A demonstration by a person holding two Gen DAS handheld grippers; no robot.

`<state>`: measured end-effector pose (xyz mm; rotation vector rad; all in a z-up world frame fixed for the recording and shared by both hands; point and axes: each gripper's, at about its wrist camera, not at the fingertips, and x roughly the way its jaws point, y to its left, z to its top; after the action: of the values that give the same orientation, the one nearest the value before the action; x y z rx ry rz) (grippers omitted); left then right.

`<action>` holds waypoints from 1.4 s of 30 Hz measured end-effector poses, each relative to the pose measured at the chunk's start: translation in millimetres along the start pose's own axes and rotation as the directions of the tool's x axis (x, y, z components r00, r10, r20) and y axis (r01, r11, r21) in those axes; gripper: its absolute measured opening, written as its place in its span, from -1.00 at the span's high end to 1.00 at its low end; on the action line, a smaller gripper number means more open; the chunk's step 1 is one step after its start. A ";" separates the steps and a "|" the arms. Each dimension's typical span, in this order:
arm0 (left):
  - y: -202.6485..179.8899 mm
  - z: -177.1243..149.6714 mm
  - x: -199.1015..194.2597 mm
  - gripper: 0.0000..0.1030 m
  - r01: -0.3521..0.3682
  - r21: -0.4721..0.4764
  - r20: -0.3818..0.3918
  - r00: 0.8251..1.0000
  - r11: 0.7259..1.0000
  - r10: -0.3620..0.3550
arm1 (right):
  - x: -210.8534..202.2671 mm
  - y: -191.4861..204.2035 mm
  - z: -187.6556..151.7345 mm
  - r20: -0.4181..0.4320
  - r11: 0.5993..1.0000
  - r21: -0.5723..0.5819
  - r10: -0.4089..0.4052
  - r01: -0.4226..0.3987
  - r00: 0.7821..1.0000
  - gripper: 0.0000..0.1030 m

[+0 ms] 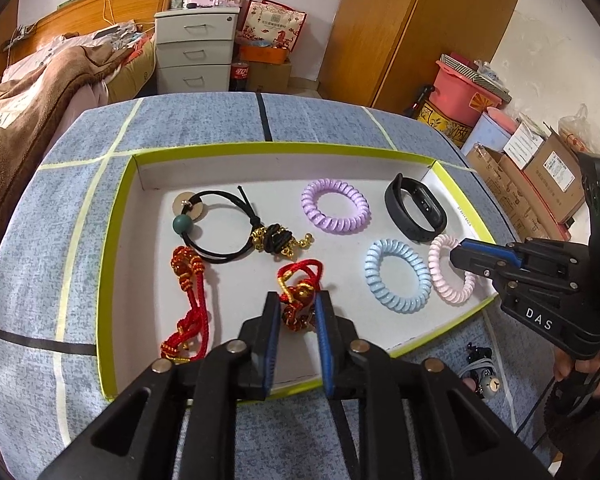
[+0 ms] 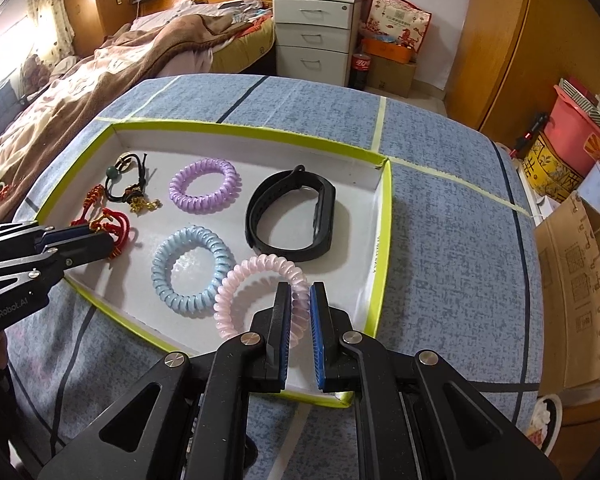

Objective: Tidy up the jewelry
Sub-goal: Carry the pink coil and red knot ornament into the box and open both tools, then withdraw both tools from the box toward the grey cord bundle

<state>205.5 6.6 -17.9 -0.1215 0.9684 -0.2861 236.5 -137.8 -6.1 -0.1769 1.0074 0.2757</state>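
Note:
A white tray with a lime rim (image 1: 116, 216) (image 2: 384, 216) lies on the blue table. My left gripper (image 1: 298, 300) is shut on a red-and-gold cord bracelet (image 1: 300, 284) (image 2: 116, 228) at the tray's front. My right gripper (image 2: 300, 292) (image 1: 458, 254) is shut on a pink spiral hair tie (image 2: 244, 292) (image 1: 440, 264), holding its right side. In the tray also lie a blue spiral tie (image 1: 396, 276) (image 2: 192, 268), a purple spiral tie (image 1: 336, 204) (image 2: 204, 186), a black wristband (image 1: 414, 208) (image 2: 292, 208), a black cord bracelet with a green bead (image 1: 220, 224) (image 2: 128, 184) and another red cord bracelet (image 1: 188, 300).
Small dark trinkets (image 1: 480, 368) lie on the table right of the tray's front. A bed (image 2: 100, 76), a drawer cabinet (image 2: 312, 36) and cardboard boxes (image 2: 580, 292) surround the table.

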 end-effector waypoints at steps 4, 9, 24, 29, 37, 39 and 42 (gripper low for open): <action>-2.4 -0.3 -2.2 0.48 -0.005 0.003 0.007 1.000 1.000 0.005 | -1.6 0.6 -0.6 0.007 1.000 -0.002 -0.001 0.001 1.000 0.80; -2.3 -0.4 -5.1 0.36 -0.001 -0.003 0.013 1.000 1.000 0.001 | -5.6 -0.6 -2.7 0.023 1.000 0.016 0.011 -0.011 1.000 0.71; -7.5 -15.0 -50.3 0.16 0.025 -0.009 0.104 0.994 1.000 -0.024 | -59.0 -1.2 -25.7 0.176 0.991 0.089 0.082 -0.099 0.981 0.23; -17.5 -30.2 -61.4 0.13 0.041 0.004 0.122 0.992 0.999 -0.041 | -69.1 2.0 -45.4 0.189 0.988 0.100 0.098 -0.118 0.977 0.22; -30.2 -49.1 -69.7 0.13 0.044 0.012 0.125 0.991 0.999 -0.045 | -71.6 3.4 -84.1 0.199 0.977 0.149 0.123 -0.154 0.972 0.22; -31.4 -52.8 -70.7 0.13 0.043 0.012 0.126 0.991 0.999 -0.044 | -71.5 4.4 -91.5 0.195 0.975 0.154 0.128 -0.160 0.972 0.22; -32.2 -57.8 -71.8 0.12 0.036 0.013 0.126 0.991 0.999 -0.037 | -71.5 6.6 -100.6 0.197 0.972 0.149 0.148 -0.179 0.969 0.22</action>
<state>113.6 -1.6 14.0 -0.1457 0.8394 -0.3139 117.3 -169.3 1.9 0.0837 0.8562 0.3508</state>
